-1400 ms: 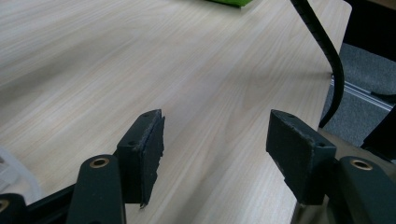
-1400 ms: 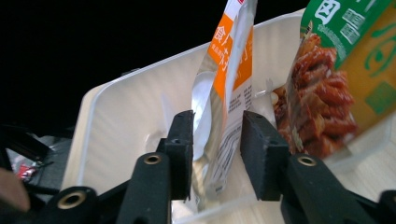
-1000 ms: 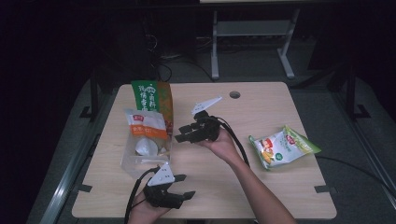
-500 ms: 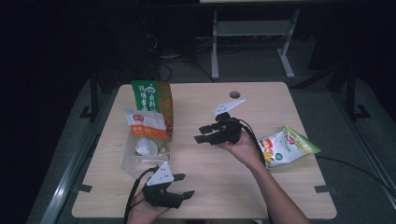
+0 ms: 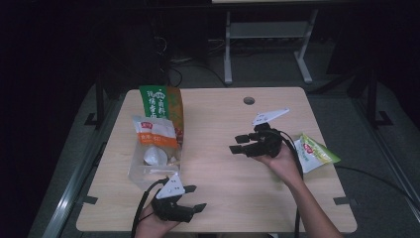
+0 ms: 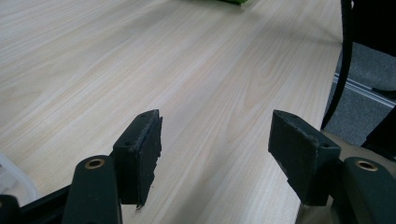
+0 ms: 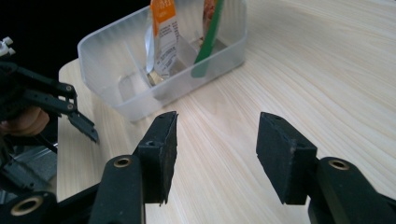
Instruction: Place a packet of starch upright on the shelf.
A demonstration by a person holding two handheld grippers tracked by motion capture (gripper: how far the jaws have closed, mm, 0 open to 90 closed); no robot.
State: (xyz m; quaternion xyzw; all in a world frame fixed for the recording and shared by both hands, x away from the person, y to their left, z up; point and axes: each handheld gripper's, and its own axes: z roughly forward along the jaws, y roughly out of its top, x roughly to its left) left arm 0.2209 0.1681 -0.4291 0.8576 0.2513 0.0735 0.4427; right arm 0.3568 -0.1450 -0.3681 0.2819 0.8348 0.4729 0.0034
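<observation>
A clear plastic bin [image 5: 136, 172] stands at the table's left side. It holds a tall green-and-orange bag [image 5: 161, 106] and a white-and-orange pouch [image 5: 154, 136]. A green snack bag [image 5: 317, 153] lies flat near the right edge. My right gripper [image 5: 236, 144] hovers between bin and green bag, open and empty, jaws pointing left toward the bin [image 7: 116, 88]. In its own view the right gripper [image 7: 215, 149] frames bare wood, with the pouch [image 7: 161, 37] upright beyond. My left gripper [image 5: 195, 198] sits by the front edge, open, and the left gripper [image 6: 215, 140] holds nothing.
The wooden table [image 5: 223, 188] has a round cable hole [image 5: 248, 100] at the back. A white desk frame [image 5: 267, 34] stands on the floor behind. A black cable [image 6: 343, 60] hangs past the table's right edge.
My right gripper has moved to the right, away from the bin and closer to the green snack bag. The left gripper has shifted slightly left along the front edge.
</observation>
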